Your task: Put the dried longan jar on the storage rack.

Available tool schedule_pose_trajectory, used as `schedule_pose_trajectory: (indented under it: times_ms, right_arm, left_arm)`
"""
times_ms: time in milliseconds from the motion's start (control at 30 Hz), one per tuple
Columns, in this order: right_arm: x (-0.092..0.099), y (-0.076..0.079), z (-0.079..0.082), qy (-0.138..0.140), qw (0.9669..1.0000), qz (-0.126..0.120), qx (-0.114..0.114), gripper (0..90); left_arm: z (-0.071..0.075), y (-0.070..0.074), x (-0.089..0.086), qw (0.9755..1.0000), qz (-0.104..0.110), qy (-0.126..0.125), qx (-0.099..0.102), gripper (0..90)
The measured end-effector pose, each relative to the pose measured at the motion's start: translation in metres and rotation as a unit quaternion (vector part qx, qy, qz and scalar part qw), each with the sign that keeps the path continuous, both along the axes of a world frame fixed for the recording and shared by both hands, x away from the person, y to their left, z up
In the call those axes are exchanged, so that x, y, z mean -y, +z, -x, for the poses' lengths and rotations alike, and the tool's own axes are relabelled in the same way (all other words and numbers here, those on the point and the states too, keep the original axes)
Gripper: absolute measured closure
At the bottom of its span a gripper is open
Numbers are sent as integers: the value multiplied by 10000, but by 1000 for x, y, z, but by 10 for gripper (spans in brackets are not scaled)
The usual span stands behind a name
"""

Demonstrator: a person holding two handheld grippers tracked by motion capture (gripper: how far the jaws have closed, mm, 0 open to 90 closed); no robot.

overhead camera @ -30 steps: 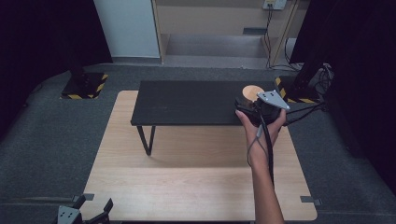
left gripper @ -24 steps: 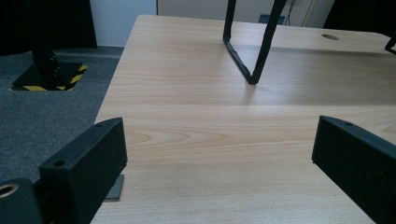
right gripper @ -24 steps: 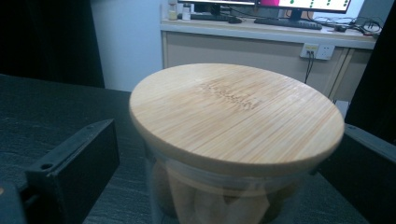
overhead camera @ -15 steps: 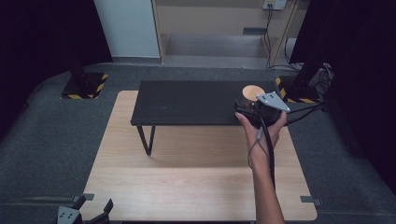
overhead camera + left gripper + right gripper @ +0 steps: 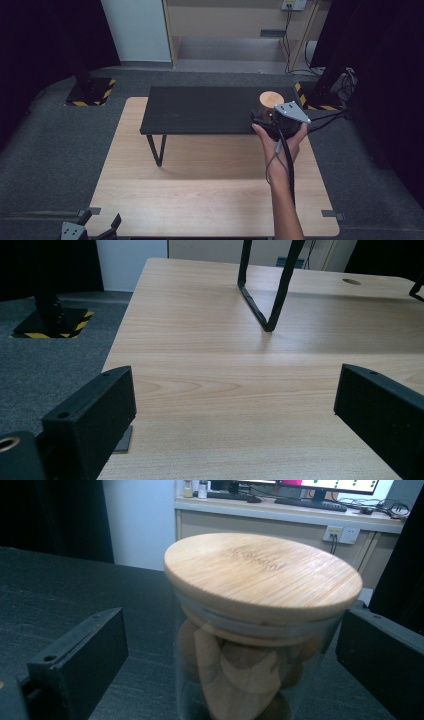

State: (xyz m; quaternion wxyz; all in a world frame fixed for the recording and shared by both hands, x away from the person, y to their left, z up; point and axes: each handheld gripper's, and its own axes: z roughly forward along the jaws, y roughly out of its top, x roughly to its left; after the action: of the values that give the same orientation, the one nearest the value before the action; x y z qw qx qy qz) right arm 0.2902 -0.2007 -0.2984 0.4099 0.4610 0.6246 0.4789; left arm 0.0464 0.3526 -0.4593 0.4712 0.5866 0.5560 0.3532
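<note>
Looks like the approach step: right tongs (image 5: 267, 117), centre-right of the high view, sit wide apart either side of the jar (image 5: 250, 645) w/o touching it, on the black shelf (image 5: 200, 107) raised over the desk (image 5: 200, 200). Jar is at the shelf's right end, wood lid (image 5: 262, 572) on, brownish lumps inside. Next move prob. needs the jaws brought in square on the glass below the lid. Left tongs (image 5: 240, 415), bottom left of the high view, are wide too, nothing between them. Faint engraving on the lid, can't read it; no other labels.
</note>
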Motion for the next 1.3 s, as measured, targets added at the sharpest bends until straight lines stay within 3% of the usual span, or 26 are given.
schedule_pose_trajectory:
  times_ms: [833, 1300]
  right_arm:
    - [2, -4, 22, 49, 10000, -18, 25, 6]
    - [3, -22, 60, 84, 9999, -95, 101, 6]
  left_arm:
    - [0, 0, -1, 10000, 10, -10, -5, 19]
    - [0, 1, 0, 10000, 8, -70, -1, 19]
